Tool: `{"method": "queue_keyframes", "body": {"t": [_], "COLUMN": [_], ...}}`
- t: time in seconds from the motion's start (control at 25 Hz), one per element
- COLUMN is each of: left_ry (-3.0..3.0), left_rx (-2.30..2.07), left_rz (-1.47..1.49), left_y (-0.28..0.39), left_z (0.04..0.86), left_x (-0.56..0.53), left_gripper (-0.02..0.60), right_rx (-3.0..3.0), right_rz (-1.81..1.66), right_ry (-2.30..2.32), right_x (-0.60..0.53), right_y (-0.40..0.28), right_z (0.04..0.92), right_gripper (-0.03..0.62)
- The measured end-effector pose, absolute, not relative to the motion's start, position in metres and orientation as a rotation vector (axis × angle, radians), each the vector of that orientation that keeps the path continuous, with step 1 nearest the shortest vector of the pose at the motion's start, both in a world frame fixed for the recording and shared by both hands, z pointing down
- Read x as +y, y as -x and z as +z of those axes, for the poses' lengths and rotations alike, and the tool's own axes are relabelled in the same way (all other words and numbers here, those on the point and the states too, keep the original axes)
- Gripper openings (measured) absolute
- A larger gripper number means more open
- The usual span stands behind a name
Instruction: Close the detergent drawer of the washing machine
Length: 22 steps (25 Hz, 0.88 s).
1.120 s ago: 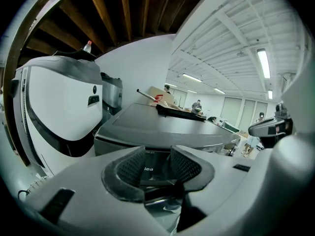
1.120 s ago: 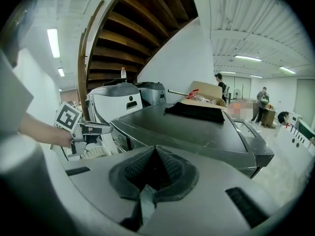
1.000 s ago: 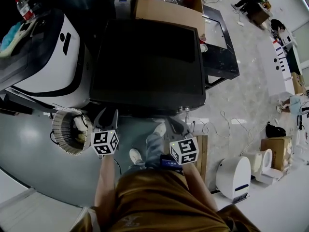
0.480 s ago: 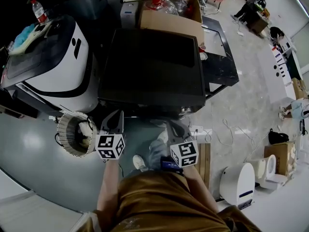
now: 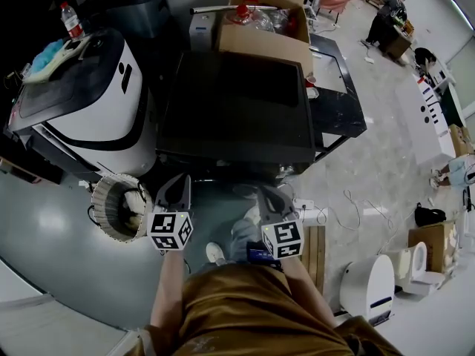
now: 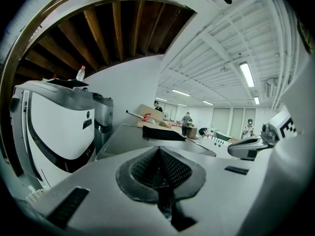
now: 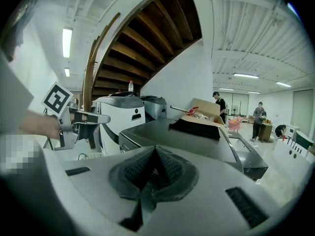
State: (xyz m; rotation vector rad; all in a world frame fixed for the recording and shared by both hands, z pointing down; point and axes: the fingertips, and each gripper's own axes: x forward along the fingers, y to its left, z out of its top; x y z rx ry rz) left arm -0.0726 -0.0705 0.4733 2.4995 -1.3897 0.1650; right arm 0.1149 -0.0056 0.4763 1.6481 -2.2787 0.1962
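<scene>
**Both sets of jaws shut and empty, standing just off the machine's front.**

The jaws of your left gripper (image 6: 158,167) have gone from wide to fully closed with nothing between them, and the gripper has drawn slightly back from the front edge. The jaws of your right gripper (image 7: 150,168) are also pressed together on nothing. The washing machine (image 5: 234,102) stands just ahead of both, its dark top bare apart from a cardboard box (image 5: 263,22) at the far edge. The detergent drawer sits on the front face below the jaws, which no view shows. Nothing juts past that edge, so I judge it pushed home and the task is likely complete. Left of the left jaws are a white appliance (image 5: 89,102) and a ribbed hose coil (image 5: 113,208) on the grey floor (image 5: 44,221). Right of the right jaws lie loose cables (image 5: 349,188), and people (image 5: 390,13) are working far beyond.
</scene>
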Motion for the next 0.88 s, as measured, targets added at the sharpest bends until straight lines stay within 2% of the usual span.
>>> {"method": "queue_keyframes", "body": {"t": [0.88], "left_ry": [-2.502], "left_rx": [-1.401], "left_rz": [0.155], "left_y": [0.065], "left_z": [0.467], "left_x": [-0.059], "left_gripper": [0.026], "right_rx": [-2.297], "right_rz": [0.163], "right_ry": [-1.642], "right_x": [0.006], "right_y": [-0.122], "right_z": [0.467], "right_gripper": [0.012]}}
